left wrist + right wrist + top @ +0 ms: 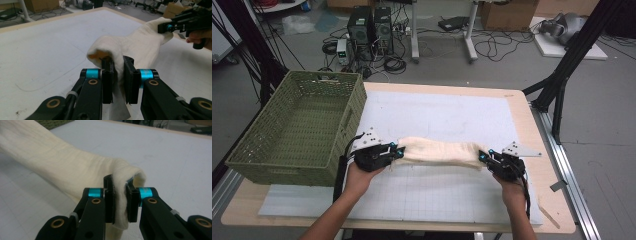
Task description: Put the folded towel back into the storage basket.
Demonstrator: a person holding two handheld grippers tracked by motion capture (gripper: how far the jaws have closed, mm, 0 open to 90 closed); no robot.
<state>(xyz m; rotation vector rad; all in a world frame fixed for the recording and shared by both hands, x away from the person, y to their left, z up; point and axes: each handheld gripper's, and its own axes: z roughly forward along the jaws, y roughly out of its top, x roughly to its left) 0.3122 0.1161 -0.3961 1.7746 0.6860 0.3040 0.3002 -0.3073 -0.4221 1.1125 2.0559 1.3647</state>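
Jaws of the left gripper (117, 80) are clamped on a bunched end of the cream cloth (439, 150), a fold puffing up just beyond the pads. Jaws of the right gripper (121, 202) pinch the opposite end, fabric squeezed between them and curling over the top. Between the two, the cloth hangs stretched across the front half of the white mat (447, 112), sagging slightly in the middle. Behind it the mat lies bare up to the far edge of the table (517, 97). A green woven basket (257, 155) stands at the table's left edge, just beside the left gripper; the right gripper sits near the mat's right border.
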